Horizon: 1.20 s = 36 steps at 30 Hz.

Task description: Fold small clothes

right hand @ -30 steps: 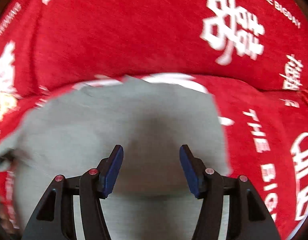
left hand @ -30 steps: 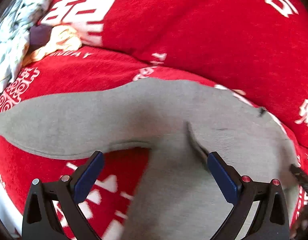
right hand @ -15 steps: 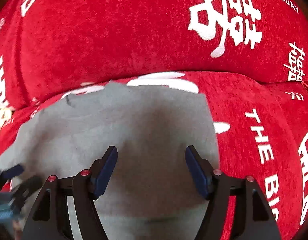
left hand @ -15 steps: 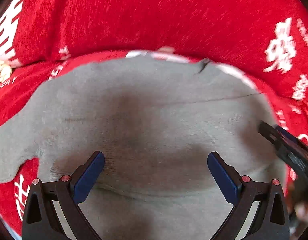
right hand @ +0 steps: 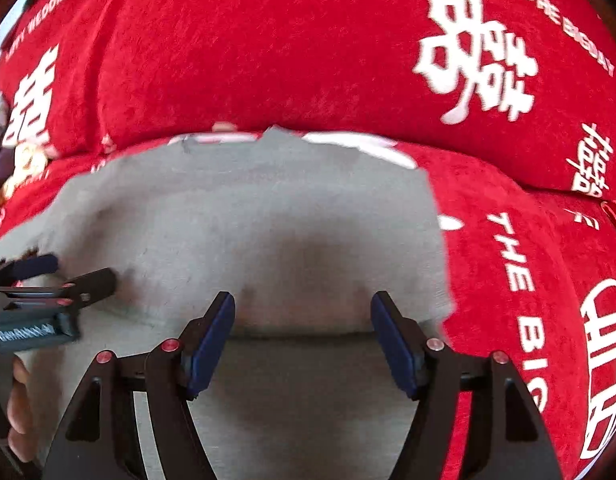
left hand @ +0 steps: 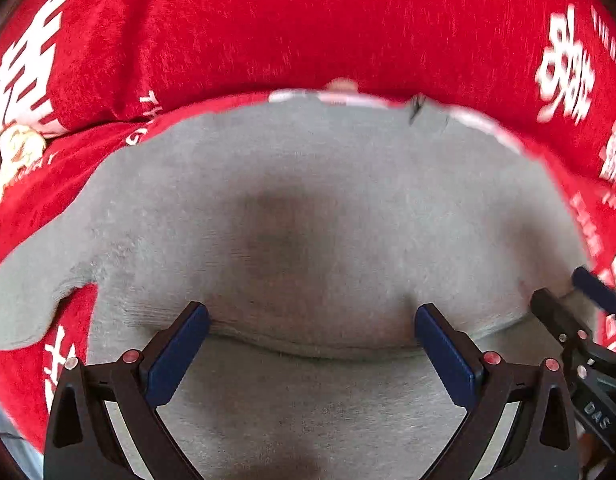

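A grey knit garment (left hand: 308, 208) lies spread on the red sofa seat, its folded-over edge running across just ahead of both grippers; a sleeve trails off to the left (left hand: 24, 304). My left gripper (left hand: 311, 320) hovers over that fold edge, jaws wide open, nothing between the blue pads. In the right wrist view the same garment (right hand: 248, 220) fills the centre, and my right gripper (right hand: 303, 314) stands open above the fold edge near its right side. Each gripper shows in the other's view: the right gripper (left hand: 580, 300) at the right edge, the left gripper (right hand: 68, 276) at the left edge.
The red sofa cover with white lettering (right hand: 508, 260) surrounds the garment; its back cushion (left hand: 308, 28) rises just behind. A pale crumpled cloth (left hand: 16, 156) lies on the seat at far left. A person's fingers (right hand: 18, 404) hold the left tool.
The left gripper has swung rightward from the sleeve area to over the garment's middle fold. The right gripper's jaws have spread wider, and the two grippers now sit close side by side.
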Each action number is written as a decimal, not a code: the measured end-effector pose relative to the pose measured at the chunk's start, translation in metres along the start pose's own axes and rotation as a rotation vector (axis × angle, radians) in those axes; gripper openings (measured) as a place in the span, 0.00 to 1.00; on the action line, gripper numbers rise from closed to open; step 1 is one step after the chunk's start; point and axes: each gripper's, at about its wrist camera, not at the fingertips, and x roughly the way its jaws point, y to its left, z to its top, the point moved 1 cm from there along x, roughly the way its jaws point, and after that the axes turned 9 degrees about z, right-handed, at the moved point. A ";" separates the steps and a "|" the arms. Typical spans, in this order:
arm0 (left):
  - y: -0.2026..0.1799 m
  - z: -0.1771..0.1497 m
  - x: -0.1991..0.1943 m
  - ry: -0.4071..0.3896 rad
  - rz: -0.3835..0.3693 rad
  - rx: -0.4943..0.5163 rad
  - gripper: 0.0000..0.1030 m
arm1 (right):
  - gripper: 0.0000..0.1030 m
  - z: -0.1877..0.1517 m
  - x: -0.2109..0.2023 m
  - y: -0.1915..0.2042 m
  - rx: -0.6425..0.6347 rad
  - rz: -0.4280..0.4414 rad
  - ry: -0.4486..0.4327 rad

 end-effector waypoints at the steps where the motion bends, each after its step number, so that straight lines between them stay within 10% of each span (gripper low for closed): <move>1: -0.002 -0.002 -0.002 -0.022 0.013 0.005 1.00 | 0.71 -0.004 0.000 0.001 -0.008 -0.011 0.000; 36: 0.033 -0.142 -0.061 -0.119 -0.048 0.012 1.00 | 0.79 -0.159 -0.078 0.037 -0.140 0.031 -0.039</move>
